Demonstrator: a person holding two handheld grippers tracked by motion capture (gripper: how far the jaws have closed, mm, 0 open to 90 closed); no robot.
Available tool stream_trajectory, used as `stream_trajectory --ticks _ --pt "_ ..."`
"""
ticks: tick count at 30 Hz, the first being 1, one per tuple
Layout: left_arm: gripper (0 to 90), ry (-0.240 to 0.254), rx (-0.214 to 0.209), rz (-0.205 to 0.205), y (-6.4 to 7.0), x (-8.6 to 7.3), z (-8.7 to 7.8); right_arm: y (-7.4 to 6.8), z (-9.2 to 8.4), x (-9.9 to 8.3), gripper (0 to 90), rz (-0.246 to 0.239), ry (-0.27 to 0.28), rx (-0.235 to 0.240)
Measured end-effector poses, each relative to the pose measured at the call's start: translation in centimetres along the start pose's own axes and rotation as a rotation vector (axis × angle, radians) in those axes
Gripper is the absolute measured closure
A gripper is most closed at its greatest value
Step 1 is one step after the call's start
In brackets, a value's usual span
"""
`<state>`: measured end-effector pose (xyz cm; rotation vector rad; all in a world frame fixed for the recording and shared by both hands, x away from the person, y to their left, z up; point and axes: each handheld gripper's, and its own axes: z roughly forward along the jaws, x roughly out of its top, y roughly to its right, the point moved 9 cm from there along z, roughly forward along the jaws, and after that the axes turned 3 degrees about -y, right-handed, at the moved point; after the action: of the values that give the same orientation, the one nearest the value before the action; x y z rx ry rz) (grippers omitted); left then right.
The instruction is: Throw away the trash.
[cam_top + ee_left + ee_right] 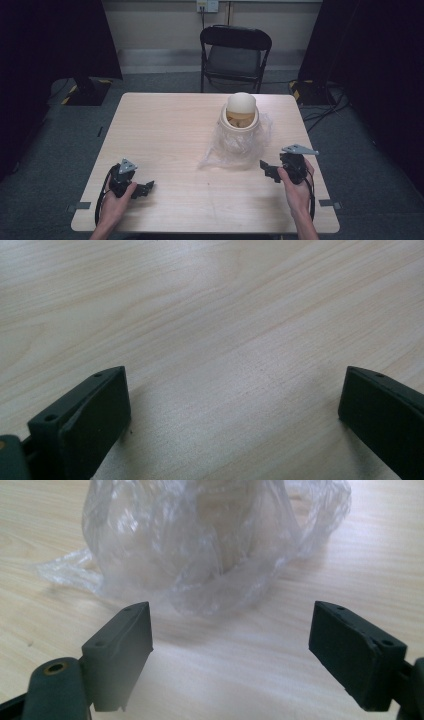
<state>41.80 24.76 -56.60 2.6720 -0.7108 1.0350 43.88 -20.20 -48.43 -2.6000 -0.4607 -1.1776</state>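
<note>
A cream-coloured bin (240, 120) with a domed swing lid stands on the wooden table (165, 130), right of centre. A clear plastic bag (235, 147) is bunched down around its base. In the right gripper view the crumpled bag (200, 550) wraps the bin's lower body just beyond the jaws. My right gripper (266, 169) is open at the bag's right front, with nothing between its fingers (125, 650). My left gripper (146, 189) rests low over the table's front left, open over bare wood, its pads (95, 415) wide apart.
A black folding chair (235, 55) stands beyond the table's far edge. Dark curtains and stand bases flank the back corners. Cables run on the floor at the right. Bare wood (225, 330) lies ahead of the left gripper.
</note>
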Motion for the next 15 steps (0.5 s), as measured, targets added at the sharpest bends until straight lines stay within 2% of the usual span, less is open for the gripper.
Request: stream_trajectory --ticks 7,12,15 --pt "0.0 0.0 0.0 0.0 0.0 0.0 0.0 1.3 -0.1 -2.4 17.1 0.007 -0.03 -0.021" --pt "0.0 0.0 0.0 0.0 0.0 0.0 0.0 2.3 0.6 -4.6 17.0 0.007 -0.079 -0.038" --pt "0.0 0.0 0.0 0.0 0.0 0.0 0.0 3.1 0.9 -5.7 16.9 -0.011 -0.105 -0.073"
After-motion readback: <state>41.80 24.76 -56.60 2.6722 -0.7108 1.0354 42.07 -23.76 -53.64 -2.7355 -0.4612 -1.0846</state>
